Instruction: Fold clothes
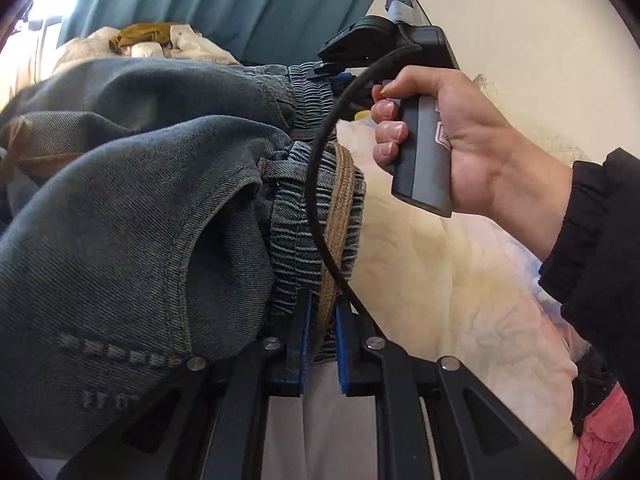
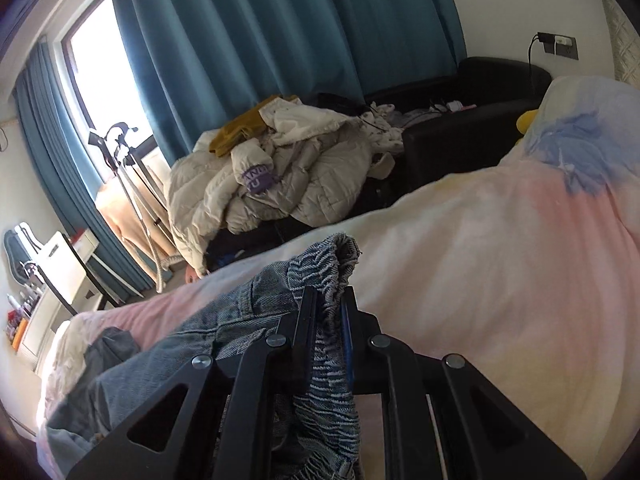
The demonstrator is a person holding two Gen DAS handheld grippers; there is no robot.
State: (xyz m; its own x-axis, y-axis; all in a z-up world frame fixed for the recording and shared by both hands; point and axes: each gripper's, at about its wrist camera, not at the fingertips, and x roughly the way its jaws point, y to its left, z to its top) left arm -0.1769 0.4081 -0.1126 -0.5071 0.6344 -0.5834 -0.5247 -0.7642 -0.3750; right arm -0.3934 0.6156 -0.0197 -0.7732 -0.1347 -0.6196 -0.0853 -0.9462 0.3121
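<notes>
Left gripper (image 1: pixel 320 320) jaws clamped on jeans (image 1: pixel 140 200) elastic waistband, right gripper (image 2: pixel 329 320) jaws likewise, above pastel duvet (image 2: pixel 500 240)

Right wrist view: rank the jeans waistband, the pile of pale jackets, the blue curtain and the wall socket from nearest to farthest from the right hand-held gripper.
1. Jeans waistband: clamped in the right hand-held gripper, centre.
2. Pile of pale jackets: beyond the bed's edge, upper left of centre.
3. Blue curtain and wall socket: both at the far wall, curtain at top left and centre, socket at upper right; too close to call.
</notes>
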